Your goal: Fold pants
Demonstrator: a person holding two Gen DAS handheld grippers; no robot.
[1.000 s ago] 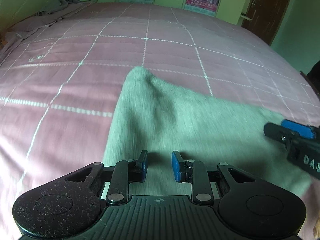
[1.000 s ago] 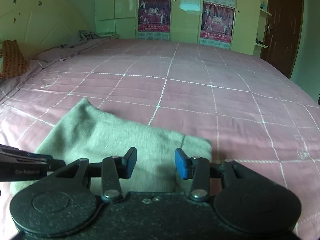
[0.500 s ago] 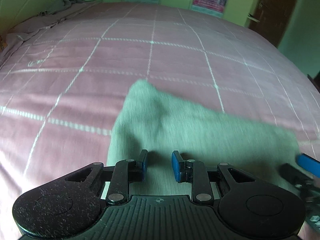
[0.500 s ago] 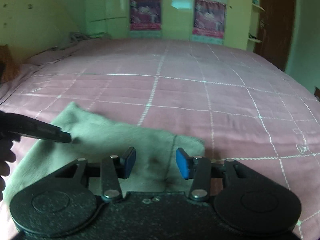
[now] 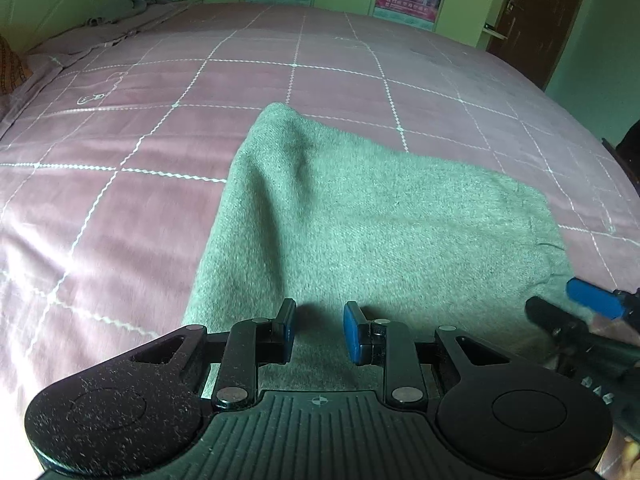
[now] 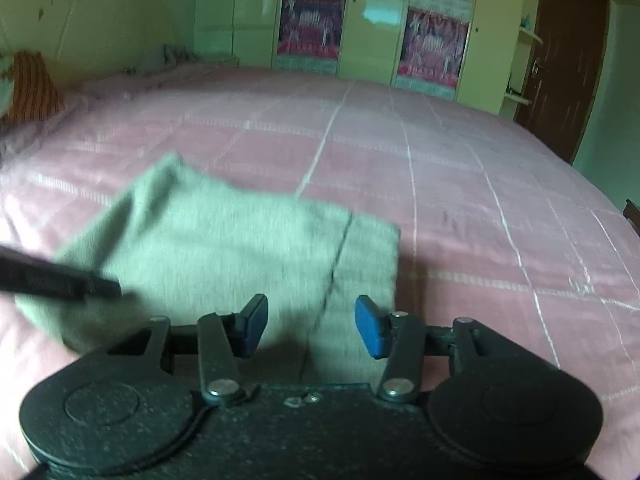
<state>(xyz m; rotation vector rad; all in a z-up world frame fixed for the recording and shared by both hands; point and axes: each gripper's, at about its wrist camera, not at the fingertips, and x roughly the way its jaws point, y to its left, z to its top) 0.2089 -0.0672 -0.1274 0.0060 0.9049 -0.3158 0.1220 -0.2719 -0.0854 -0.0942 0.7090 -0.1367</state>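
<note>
Your left gripper (image 5: 319,330) spread, empty, over folded grey-green pants (image 5: 380,224) on pink bedspread (image 5: 120,208). Your right gripper (image 6: 311,326) spread, empty, above pants' near edge.

One pair of pants (image 5: 372,224), grey-green, folded, lying on one bed (image 5: 120,208) with a pink grid-stitched cover. Two tongs: left tongs (image 5: 319,330) and right tongs (image 6: 311,326), each with two blue pads, a gap showing between each pair. Two posters (image 6: 311,26) on the wardrobe doors. One brown door (image 6: 560,68). One orange striped cloth (image 6: 34,88) at the bed's far left. One crumpled grey heap (image 5: 138,0) at the far corner.
</note>
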